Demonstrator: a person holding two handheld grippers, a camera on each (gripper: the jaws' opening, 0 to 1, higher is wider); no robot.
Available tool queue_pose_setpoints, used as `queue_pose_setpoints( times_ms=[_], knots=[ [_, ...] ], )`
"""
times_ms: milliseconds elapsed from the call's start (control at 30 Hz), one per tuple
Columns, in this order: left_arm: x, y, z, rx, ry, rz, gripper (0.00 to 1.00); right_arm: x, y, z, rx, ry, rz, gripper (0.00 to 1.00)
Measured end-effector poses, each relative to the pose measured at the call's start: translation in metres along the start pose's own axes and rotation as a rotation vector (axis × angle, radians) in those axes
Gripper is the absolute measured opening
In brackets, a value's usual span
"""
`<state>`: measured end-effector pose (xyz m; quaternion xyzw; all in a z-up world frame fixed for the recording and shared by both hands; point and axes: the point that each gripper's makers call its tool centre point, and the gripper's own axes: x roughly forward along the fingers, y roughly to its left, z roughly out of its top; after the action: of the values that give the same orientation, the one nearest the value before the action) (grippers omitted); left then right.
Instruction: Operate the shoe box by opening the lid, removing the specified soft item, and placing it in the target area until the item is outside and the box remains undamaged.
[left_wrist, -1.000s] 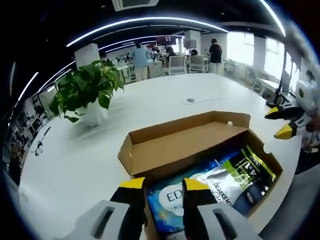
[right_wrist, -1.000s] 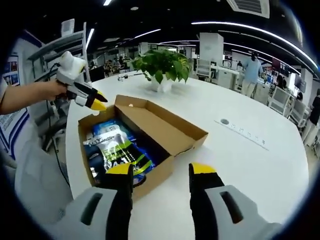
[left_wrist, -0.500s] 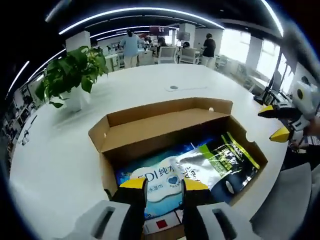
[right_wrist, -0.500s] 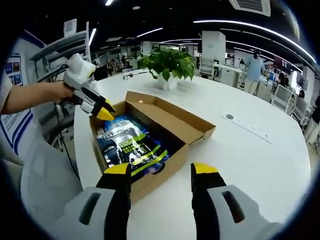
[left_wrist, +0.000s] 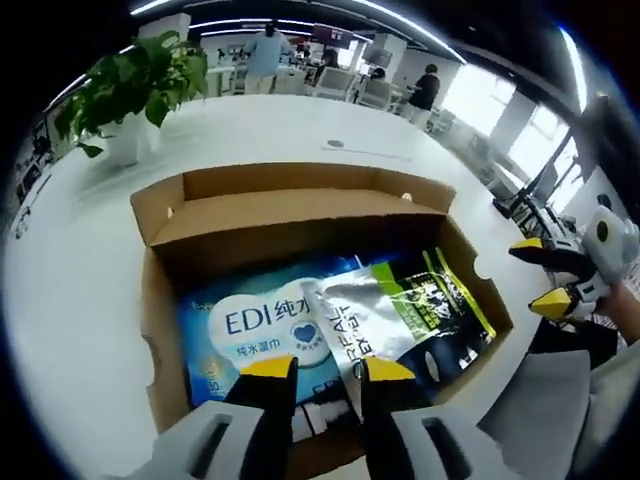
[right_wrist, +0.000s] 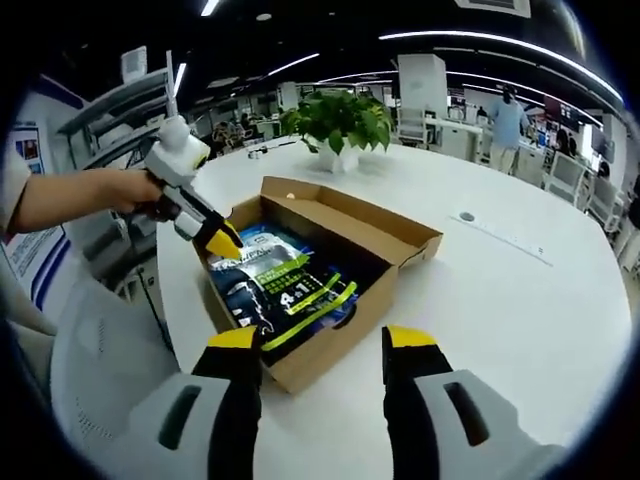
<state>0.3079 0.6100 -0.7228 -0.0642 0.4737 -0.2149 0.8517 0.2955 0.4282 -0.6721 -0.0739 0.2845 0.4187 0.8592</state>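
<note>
While lid open: glossy foil pouches (left_wrist: 400, 310) in corrugated cardboard box (left_wrist: 160, 300).

We log brown shoe box (left_wrist: 300, 205), blue-white wipes pack (left_wrist: 262, 325), black-green-silver pouch (left_wrist: 420, 315), yellow-tipped jaws, white bench (right_wrist: 520, 310), green plant (right_wrist: 340, 118).
</note>
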Motion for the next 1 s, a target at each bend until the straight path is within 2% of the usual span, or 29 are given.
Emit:
queue_pose_setpoints(
  times_ms=[167, 267, 433, 567, 767, 900, 1000],
  knots=[
    [0.006, -0.003, -0.002, -0.093, 0.007, -0.037, 0.2, 0.0, 0.009, -0.004, 0.01, 0.005, 0.013, 0.44],
    [0.008, -0.009, -0.001, -0.176, 0.001, -0.092, 0.13, 0.001, 0.013, -0.005, 0.01, 0.007, 0.022, 0.44],
    [0.008, -0.009, -0.002, -0.21, -0.008, -0.119, 0.05, 0.006, 0.021, -0.003, 0.024, 0.012, 0.047, 0.43],
    [0.007, -0.013, -0.002, -0.197, -0.002, -0.14, 0.01, 0.012, 0.024, 0.001, 0.032, 0.014, 0.06, 0.42],
    [0.004, -0.013, -0.002, -0.149, -0.006, -0.135, 0.0, 0.022, 0.029, 0.007, 0.046, 0.019, 0.081, 0.41],
    [0.0, -0.006, -0.001, -0.111, -0.012, -0.118, 0.0, 0.032, 0.029, 0.008, 0.045, 0.034, 0.087, 0.4],
    [-0.005, -0.002, 0.001, -0.094, -0.021, -0.115, 0.0, 0.04, 0.033, 0.008, 0.064, 0.054, 0.112, 0.35]
  ],
)
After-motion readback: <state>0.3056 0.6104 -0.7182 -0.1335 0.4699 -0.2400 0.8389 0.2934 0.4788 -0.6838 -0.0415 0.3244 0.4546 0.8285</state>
